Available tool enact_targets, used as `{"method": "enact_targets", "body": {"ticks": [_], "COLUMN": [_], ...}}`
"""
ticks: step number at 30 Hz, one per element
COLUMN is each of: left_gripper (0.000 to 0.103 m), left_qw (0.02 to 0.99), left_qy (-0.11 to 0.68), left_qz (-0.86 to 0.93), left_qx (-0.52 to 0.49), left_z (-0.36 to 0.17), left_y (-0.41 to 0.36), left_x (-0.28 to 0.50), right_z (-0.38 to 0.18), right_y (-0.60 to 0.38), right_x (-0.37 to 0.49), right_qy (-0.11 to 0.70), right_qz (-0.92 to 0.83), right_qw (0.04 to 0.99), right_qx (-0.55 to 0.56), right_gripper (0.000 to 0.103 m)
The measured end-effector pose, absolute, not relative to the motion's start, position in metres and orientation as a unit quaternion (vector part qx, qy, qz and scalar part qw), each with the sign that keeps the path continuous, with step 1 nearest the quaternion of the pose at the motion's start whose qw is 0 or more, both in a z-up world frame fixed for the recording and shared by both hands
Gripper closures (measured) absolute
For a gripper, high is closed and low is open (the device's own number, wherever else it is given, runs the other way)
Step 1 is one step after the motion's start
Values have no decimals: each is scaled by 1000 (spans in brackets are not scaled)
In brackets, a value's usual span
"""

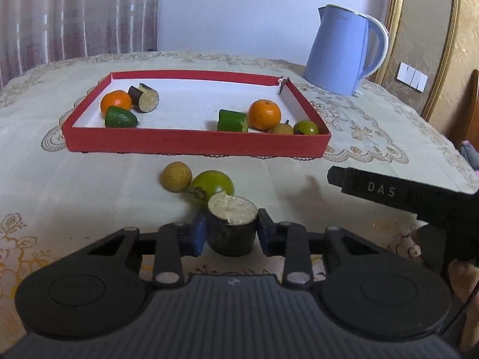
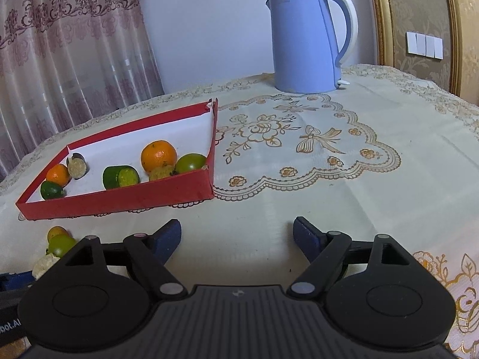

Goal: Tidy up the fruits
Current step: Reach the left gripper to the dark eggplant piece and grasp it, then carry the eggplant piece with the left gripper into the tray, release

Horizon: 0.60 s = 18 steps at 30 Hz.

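Left wrist view: left tool [image 1: 232,229] clamped on an eggplant chunk [image 1: 232,224] at lower centre on the tabletop [image 1: 89,179], green fruit [image 1: 214,184] just behind, red tray [image 1: 194,143] above; right wrist view: right tool [image 2: 236,236] open over bare cloth, tray at left.

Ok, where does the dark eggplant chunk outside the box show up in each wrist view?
Left wrist: eggplant chunk low centre, standing cut face up, clamped in the left gripper.
Right wrist: only its pale cut face shows at the lower left edge, mostly hidden behind the gripper body.
Shared landmark: the red box beyond it.
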<state>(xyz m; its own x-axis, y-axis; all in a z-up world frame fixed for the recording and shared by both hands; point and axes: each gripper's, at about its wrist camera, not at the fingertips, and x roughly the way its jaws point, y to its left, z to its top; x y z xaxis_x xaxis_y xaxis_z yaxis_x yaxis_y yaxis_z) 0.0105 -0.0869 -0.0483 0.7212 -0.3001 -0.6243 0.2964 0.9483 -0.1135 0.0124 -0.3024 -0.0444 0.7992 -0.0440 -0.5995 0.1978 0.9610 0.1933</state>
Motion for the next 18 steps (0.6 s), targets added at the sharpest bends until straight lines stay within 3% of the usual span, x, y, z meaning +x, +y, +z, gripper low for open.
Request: {"method": "enact_targets", "body": {"ticks": [18], "left_gripper": [72], "left_qw": [939], "left_qy": [296], "left_qz": [-175], "left_qx": [-6], "left_z": [-27], "left_y": [-67], "left_x": [0], "right_z": [-44], "right_y": [-302], "right_x": [13], "right_qy": [311], "right_qz": [-65], "right_qw": [940], "right_qx": [123], "right_gripper": [20]}}
